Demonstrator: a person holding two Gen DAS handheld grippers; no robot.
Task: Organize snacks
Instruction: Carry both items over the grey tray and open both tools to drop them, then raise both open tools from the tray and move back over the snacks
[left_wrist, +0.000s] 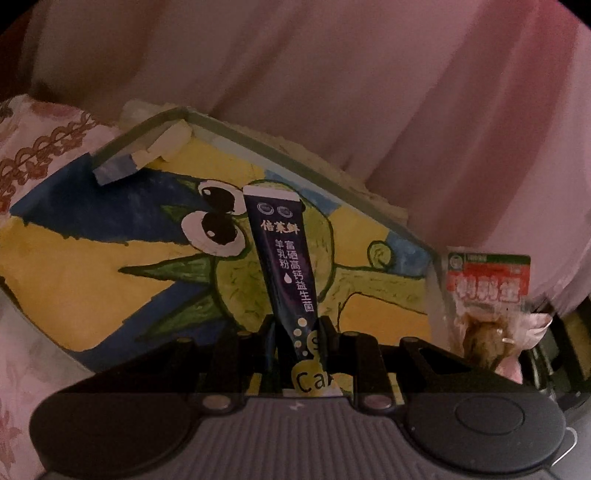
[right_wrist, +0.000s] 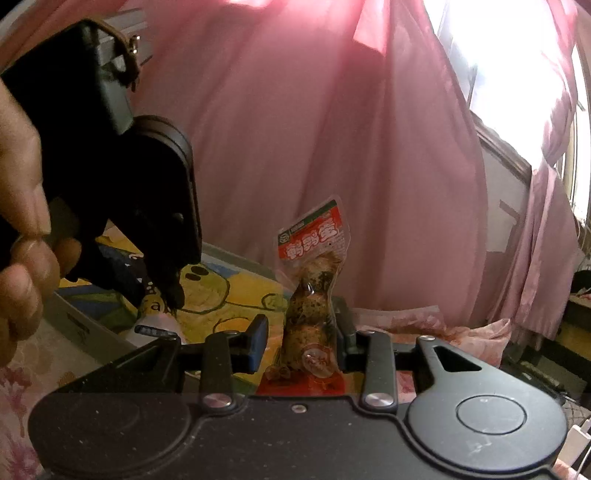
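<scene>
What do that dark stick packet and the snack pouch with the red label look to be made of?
The dark stick packet looks like glossy printed plastic or foil film: it bends and has a flat sealed top. The red-label snack pouch looks like clear shiny plastic, vacuum-tight around brown speckled food, with glints on its surface.

Left wrist view: dim, muddy, warm cast; fine grain and soft detail throughout. Pink curtain (left_wrist: 332, 92) smeared, out of focus. Right wrist view: brighter, daylight coming through the window (right_wrist: 524, 59) at upper right, blown out to white glare (no detail there). Near hand (right_wrist: 22, 221) blurred. Both views: fisheye bending, black vignette at the corners.
</scene>
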